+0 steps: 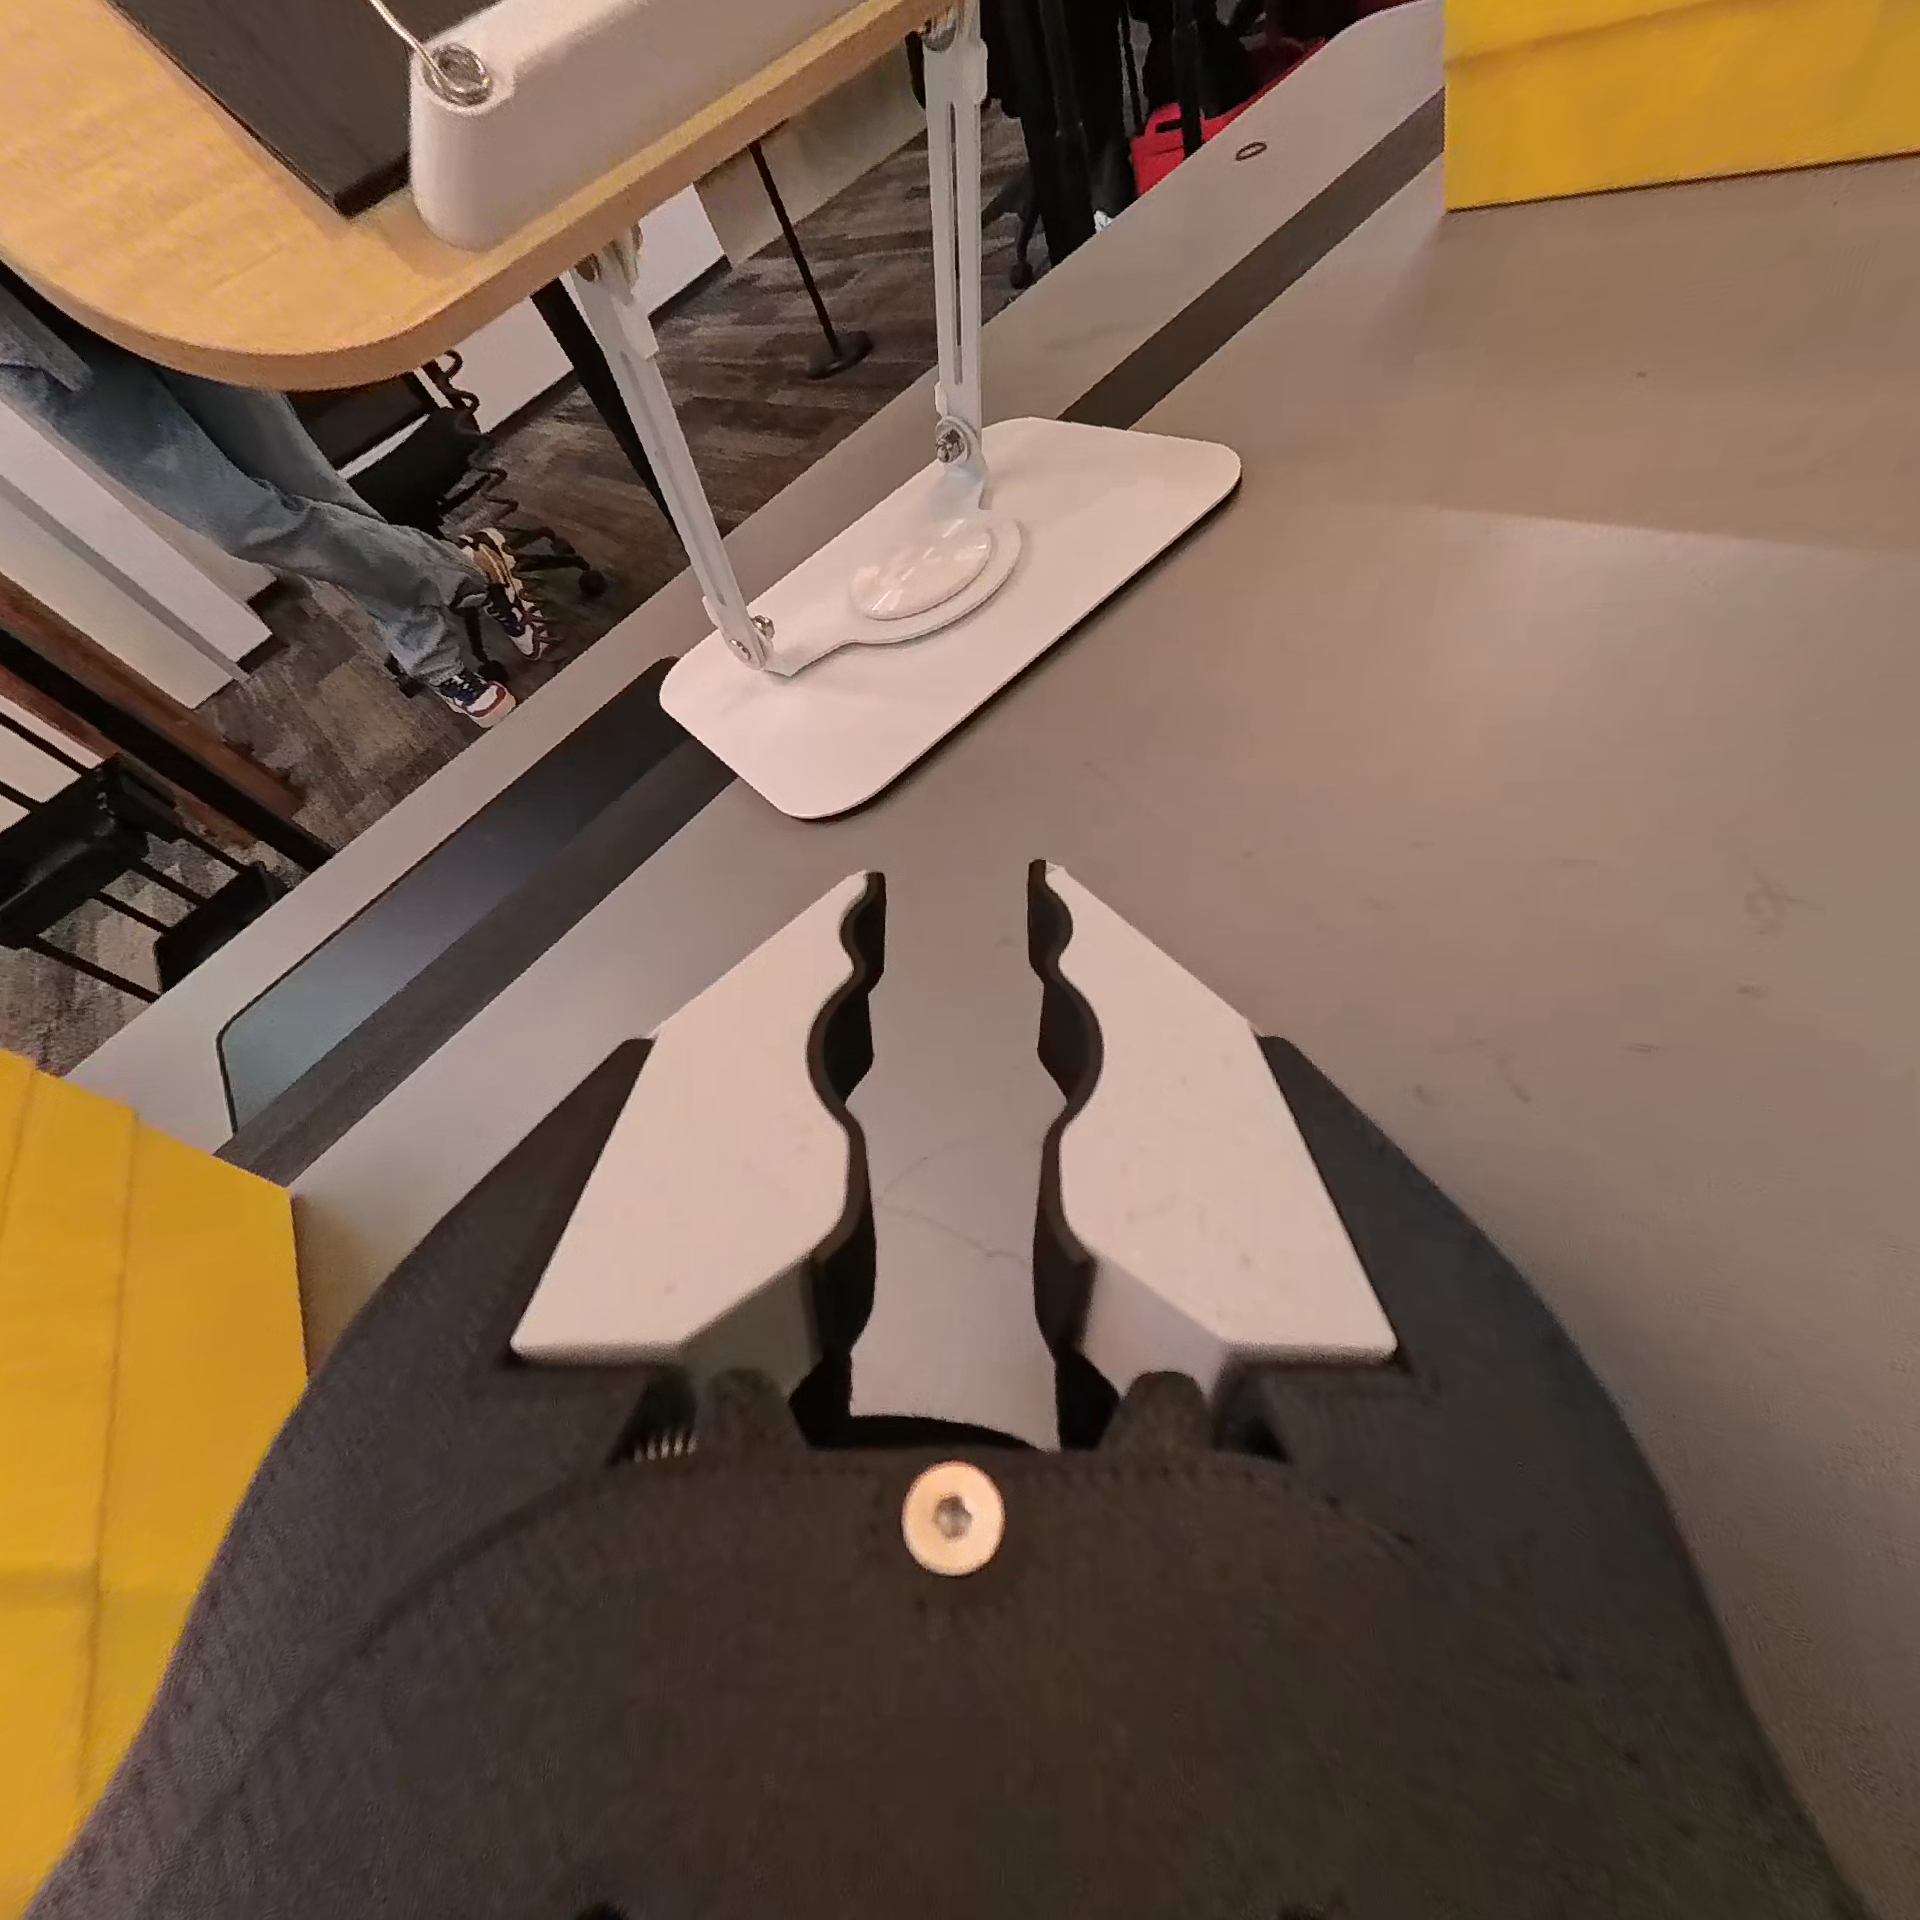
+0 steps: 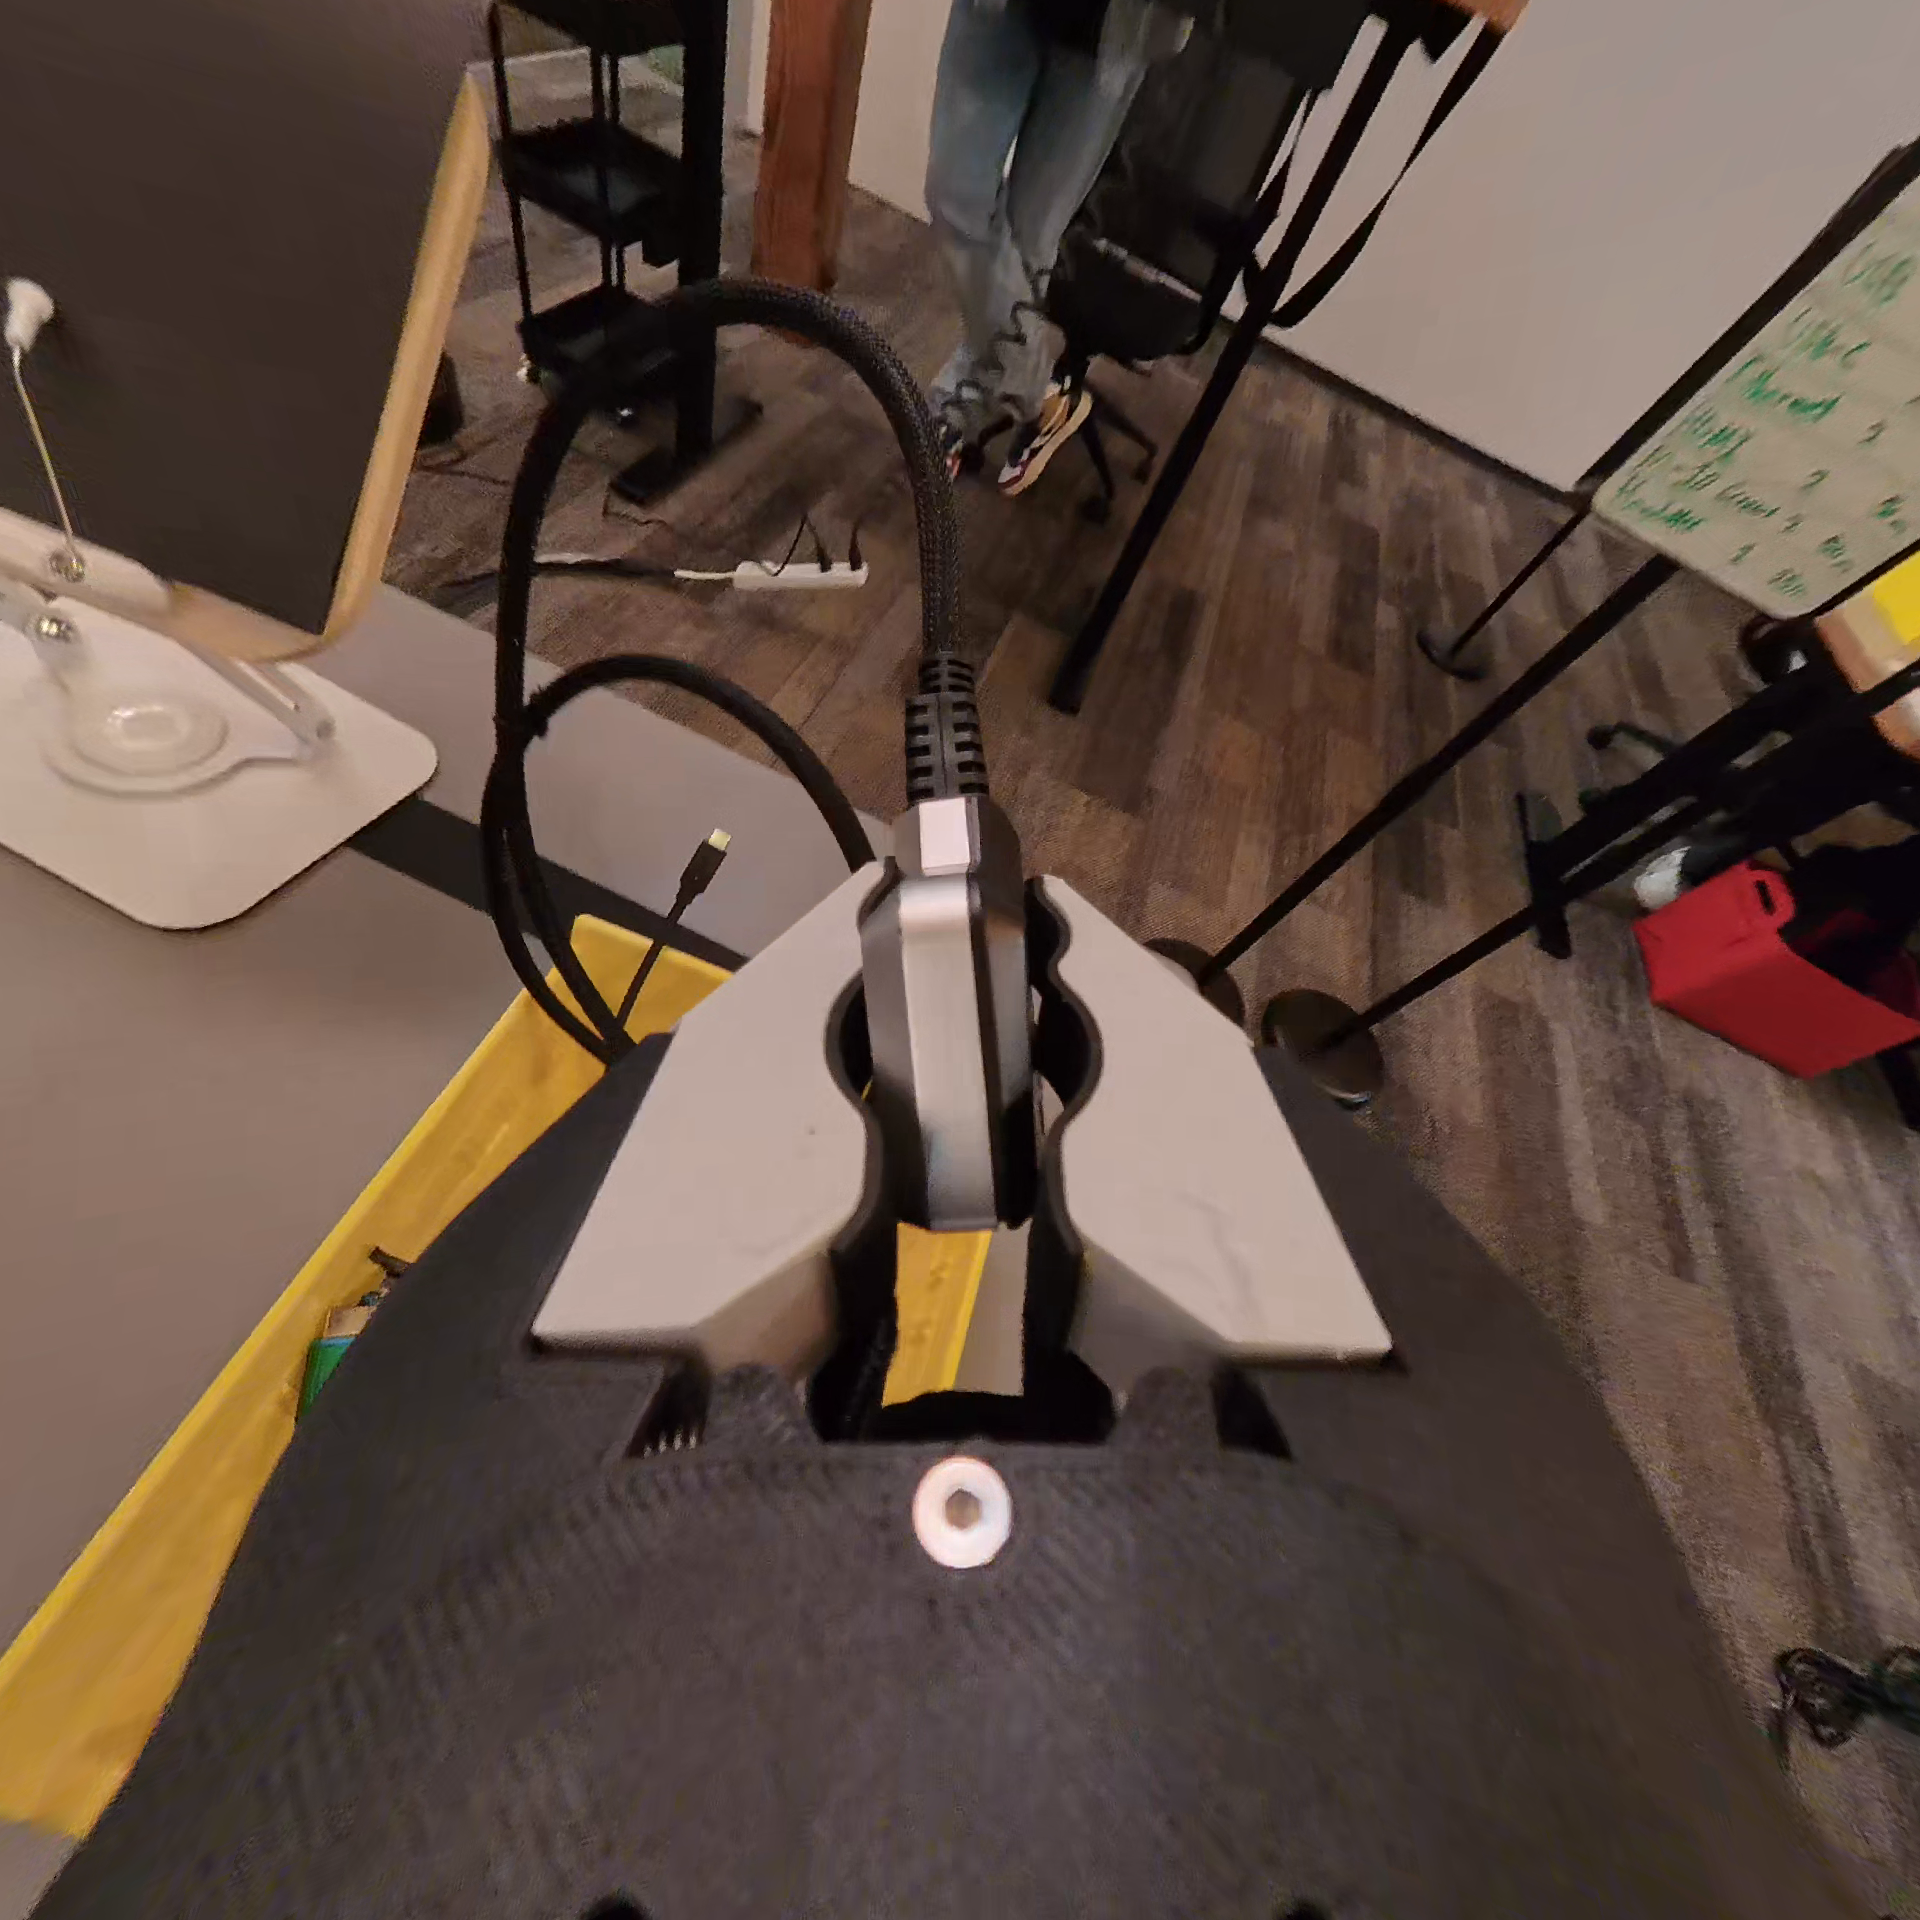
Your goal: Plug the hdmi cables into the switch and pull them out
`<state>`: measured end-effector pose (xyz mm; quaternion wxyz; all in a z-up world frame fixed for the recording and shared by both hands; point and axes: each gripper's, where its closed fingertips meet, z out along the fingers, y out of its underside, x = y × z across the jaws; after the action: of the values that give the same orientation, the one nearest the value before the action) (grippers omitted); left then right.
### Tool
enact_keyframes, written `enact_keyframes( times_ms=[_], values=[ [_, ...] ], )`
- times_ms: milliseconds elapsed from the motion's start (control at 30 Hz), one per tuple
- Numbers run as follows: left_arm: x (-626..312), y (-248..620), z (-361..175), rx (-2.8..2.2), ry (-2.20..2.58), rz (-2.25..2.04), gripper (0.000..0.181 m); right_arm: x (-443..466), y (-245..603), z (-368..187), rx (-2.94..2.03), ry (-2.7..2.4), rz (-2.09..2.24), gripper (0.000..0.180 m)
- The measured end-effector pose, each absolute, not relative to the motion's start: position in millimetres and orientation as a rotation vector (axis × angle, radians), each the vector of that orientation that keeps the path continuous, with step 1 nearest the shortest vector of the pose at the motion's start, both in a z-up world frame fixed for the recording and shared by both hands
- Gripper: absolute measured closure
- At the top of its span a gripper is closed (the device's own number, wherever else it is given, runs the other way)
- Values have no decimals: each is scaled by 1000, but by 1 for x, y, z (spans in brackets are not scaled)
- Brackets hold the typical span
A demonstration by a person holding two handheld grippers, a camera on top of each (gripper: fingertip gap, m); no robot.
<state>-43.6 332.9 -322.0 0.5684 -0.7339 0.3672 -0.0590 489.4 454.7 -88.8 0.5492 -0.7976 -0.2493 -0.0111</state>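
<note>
In the right wrist view my right gripper (image 2: 956,894) is shut on a slim grey switch (image 2: 951,1049), held edge-up between the white fingers. A black braided hdmi cable (image 2: 930,499) is plugged into the switch's far end by its ribbed black plug (image 2: 940,748), then arcs up and loops back down to the left. A thin black lead with a small gold-tipped plug (image 2: 717,840) hangs over the table edge. In the left wrist view my left gripper (image 1: 956,883) is open and empty, just above the grey table (image 1: 1455,831). No switch or cable shows there.
A white stand base (image 1: 935,644) sits on the table ahead of the left gripper and holds up a wooden board (image 1: 208,208); it also shows in the right wrist view (image 2: 208,790). A yellow bin (image 2: 499,1122) lies under the right gripper. A person's legs (image 2: 997,208) stand beyond. About 60 centimeters separates my left fingertips from my right.
</note>
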Motion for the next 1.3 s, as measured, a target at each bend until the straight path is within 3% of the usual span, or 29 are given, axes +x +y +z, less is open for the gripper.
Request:
enact_keyframes(
  times_ms=[633,1300],
  values=[
    [-42,333,-329,-1745,883,-139,155,491,471,-235,-2189,-638,79,158],
    [-41,333,-333,-1757,898,-143,155,514,454,-327,-2508,-812,-70,159]
  ],
)
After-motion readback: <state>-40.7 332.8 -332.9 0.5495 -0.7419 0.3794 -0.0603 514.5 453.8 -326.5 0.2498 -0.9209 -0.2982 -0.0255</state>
